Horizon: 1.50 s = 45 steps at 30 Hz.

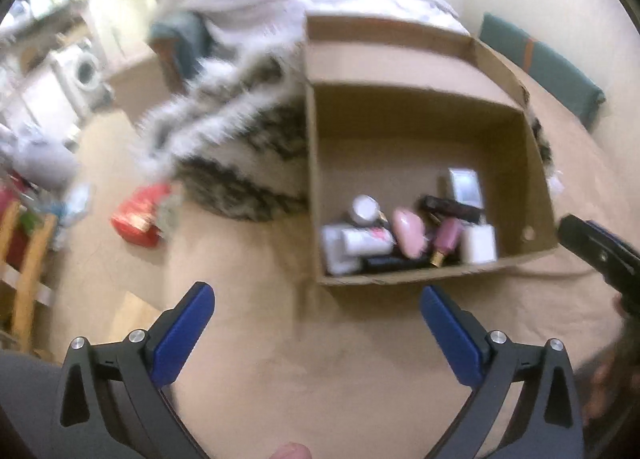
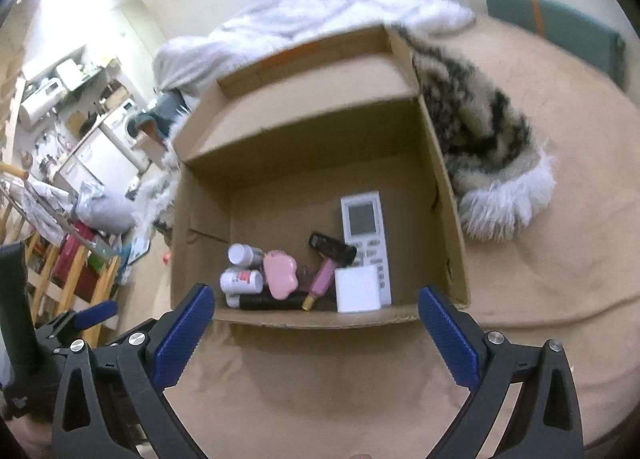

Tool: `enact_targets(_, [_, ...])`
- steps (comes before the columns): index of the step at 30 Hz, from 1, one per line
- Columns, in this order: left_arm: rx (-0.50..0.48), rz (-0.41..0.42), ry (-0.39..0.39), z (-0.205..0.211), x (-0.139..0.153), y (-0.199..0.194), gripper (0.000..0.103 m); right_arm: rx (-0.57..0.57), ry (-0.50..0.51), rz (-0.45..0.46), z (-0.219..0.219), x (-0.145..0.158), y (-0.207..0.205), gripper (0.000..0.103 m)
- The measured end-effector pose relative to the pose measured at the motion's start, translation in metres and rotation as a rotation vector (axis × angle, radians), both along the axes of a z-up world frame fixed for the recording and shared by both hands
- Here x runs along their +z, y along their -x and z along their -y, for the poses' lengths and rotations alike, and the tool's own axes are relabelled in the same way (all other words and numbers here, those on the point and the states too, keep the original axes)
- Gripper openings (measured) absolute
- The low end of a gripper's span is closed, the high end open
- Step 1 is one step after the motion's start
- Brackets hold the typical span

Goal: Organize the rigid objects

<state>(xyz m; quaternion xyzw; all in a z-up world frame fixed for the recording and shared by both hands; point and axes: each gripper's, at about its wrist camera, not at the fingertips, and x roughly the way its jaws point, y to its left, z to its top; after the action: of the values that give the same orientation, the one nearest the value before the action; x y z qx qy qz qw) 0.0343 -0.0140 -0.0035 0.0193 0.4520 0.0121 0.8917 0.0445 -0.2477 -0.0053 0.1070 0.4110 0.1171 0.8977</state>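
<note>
My left tongs (image 1: 318, 313) hang with both blue pads spread wide and nothing between them, above the tan bedcover (image 1: 280, 359) just short of the cardboard box (image 1: 400, 279). My right tongs (image 2: 316, 315) are released too, splayed over the box's near rim, nothing in their grip. The box sits open on the bed, and the rigid things lie heaped along its near wall: a white remote control (image 2: 366, 237) flat on the floor of the box, a white block (image 2: 357, 289) overlapping its lower end, a pink bottle (image 2: 322, 283) with a gold cap, a pink paw-shaped case (image 2: 280, 273), two white canisters (image 2: 241, 281) and a black tube (image 2: 272, 302). A striped furry blanket (image 2: 480, 135) lies against the box's side.
</note>
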Motion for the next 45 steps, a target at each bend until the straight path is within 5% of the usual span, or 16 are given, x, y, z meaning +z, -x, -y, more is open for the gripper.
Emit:
enact_targets(3, [0.027,0.086,-0.044,-0.002,0.013,0.014,0.103,0.015,0.111,0.053,-0.012,0.007,0.013,0.103])
enact_targets(7, [0.076,0.188,-0.025,-0.010,0.028,0.029,0.103,0.008,0.080,0.060,-0.011,0.008,0.028,0.103])
enact_targets(11, [0.076,0.158,0.037,-0.013,0.023,0.023,0.103,-0.032,0.053,0.063,-0.005,0.006,0.032,0.103])
enact_targets(17, [0.091,0.126,-0.020,-0.005,0.009,0.010,0.103,-0.050,0.110,0.052,-0.012,-0.006,0.021,0.103])
enact_targets(23, [0.085,0.109,0.023,-0.009,0.006,0.008,0.103,-0.050,0.146,0.049,-0.018,-0.011,0.019,0.103])
enact_targets(45, [0.069,0.116,0.014,-0.008,0.010,0.014,0.103,-0.078,0.124,0.056,-0.009,-0.007,0.020,0.103])
